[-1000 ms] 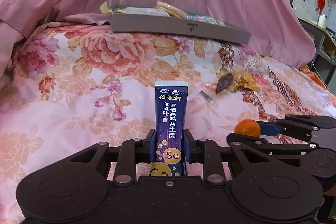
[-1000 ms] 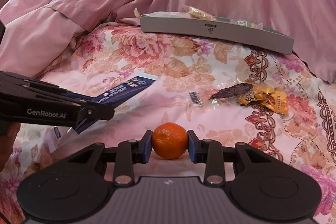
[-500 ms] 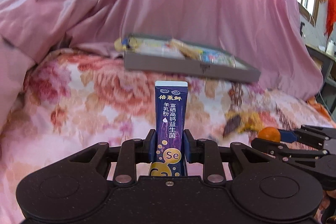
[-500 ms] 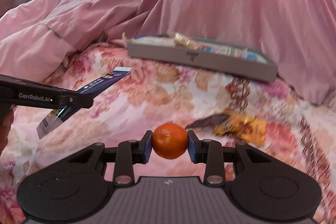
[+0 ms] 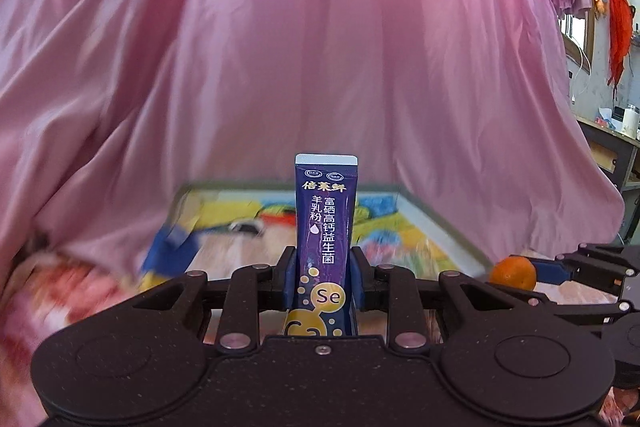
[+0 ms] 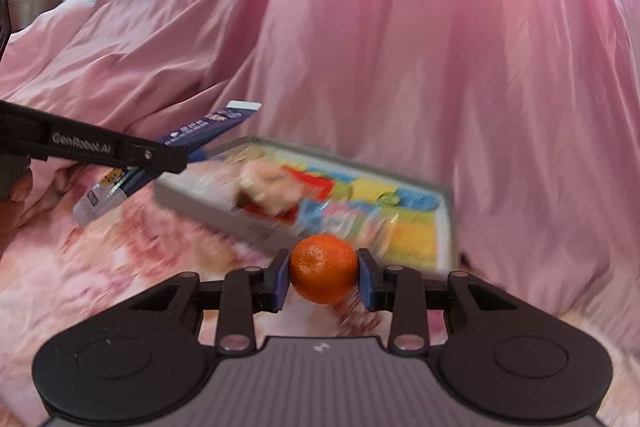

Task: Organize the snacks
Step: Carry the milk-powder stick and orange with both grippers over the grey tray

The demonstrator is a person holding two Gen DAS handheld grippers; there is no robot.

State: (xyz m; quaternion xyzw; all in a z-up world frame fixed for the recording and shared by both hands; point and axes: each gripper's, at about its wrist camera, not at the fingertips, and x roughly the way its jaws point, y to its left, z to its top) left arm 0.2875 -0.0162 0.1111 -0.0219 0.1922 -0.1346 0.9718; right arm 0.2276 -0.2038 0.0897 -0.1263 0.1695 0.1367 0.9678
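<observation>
- Carrying both snacks level toward the grey tray (image 6: pixel 444 211) on the bed: left tongs (image 5: pixel 324 277) pinching the purple sachet (image 5: pixel 325 227), right tongs (image 6: pixel 323 277) pinching the mandarin (image 6: pixel 323 267).
- Release each only once low over bare tray space, so nothing rolls off.

Both grippers clamped: left gripper (image 5: pixel 323 281) & right gripper (image 6: pixel 323 279).

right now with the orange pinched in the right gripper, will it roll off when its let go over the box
Probably yes. The orange is round, so it may roll on release unless the gray box's wall or the packets inside stop it. The right gripper touches only its two sides, so the grip may be slippery. It looks firm, not floppy.
</observation>
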